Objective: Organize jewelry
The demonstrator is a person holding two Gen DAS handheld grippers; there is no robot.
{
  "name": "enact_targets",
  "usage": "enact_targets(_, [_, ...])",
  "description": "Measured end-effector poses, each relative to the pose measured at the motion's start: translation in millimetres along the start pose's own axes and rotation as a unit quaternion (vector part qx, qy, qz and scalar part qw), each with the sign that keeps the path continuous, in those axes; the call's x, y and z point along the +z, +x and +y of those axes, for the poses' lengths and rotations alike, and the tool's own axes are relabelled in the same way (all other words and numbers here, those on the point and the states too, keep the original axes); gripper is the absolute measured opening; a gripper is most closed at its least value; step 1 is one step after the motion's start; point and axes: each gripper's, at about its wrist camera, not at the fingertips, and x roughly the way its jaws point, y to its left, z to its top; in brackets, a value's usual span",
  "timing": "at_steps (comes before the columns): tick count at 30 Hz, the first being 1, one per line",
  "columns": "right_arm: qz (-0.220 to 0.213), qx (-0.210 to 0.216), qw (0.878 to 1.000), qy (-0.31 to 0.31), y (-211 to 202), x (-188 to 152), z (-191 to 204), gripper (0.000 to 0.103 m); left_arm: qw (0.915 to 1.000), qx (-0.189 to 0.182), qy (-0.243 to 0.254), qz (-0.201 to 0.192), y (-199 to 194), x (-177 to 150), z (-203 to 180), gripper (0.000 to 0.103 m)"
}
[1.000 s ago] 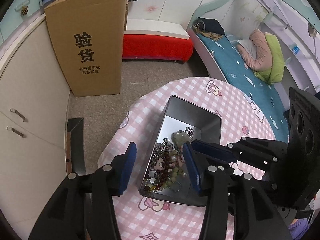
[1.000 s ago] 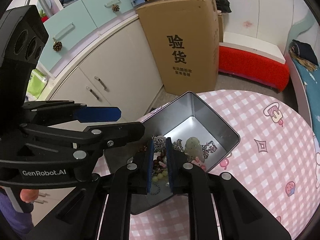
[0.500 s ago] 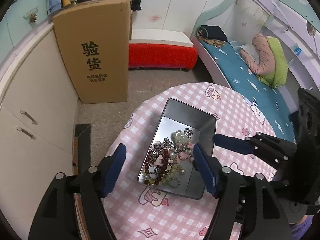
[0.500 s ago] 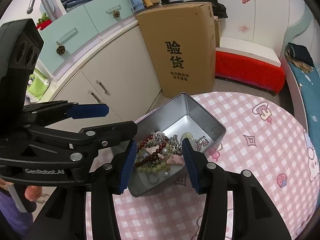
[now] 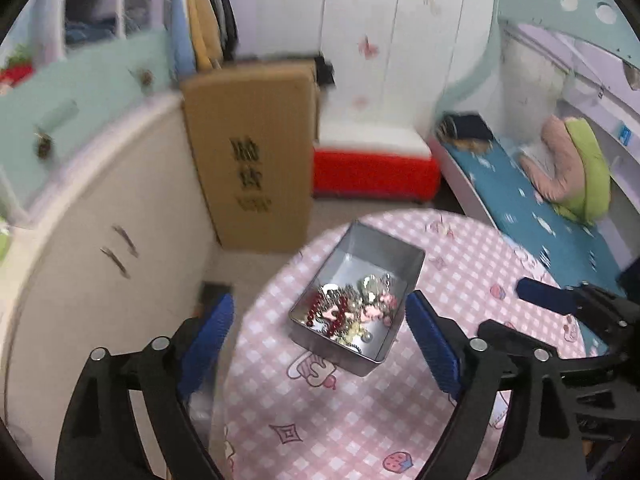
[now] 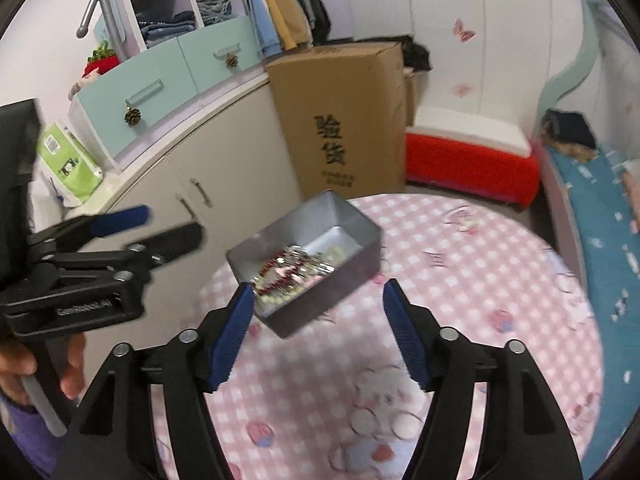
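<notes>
jaws: both wide, empty | tin (image 5: 404, 280) with jewelry (image 5: 352, 308) | cardboard box (image 5: 256, 168) behind

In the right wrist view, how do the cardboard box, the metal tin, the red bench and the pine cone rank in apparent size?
1. cardboard box
2. red bench and metal tin: they look similar, and the tin is nearer, so their order is unsure
3. pine cone

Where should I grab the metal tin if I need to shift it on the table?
Pinch the metal tin by its near short wall, one finger inside and one outside, coming from above with the right gripper. The walls are thin and upright; the jewelry is piled near that end, so go shallow.
</notes>
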Motion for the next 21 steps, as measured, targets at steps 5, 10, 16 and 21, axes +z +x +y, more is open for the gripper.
enact_targets(5, [-0.050,-0.047,0.998,-0.014,-53.0,-26.1,1.9,0.078,0.9960,0.041,-0.001,-0.080,-53.7,-25.7,-23.0,0.090])
enact_targets(10, [-0.111,-0.078,0.991,-0.016,-108.1,-52.9,4.3,0.085,0.9910,0.043,0.006,-0.127,-92.8,-49.9,-44.0,0.097])
enact_targets(16, [-0.156,-0.106,0.982,-0.006,-154.8,-77.7,5.7,0.086,0.9883,0.021,0.028,-0.149,-122.1,-74.1,-67.7,0.097])
enact_targets(21, [-0.183,-0.115,0.976,-0.002,-178.9,-94.8,11.0,0.086,0.9851,0.004,0.031,-0.169,-142.2,-89.0,-80.2,0.097])
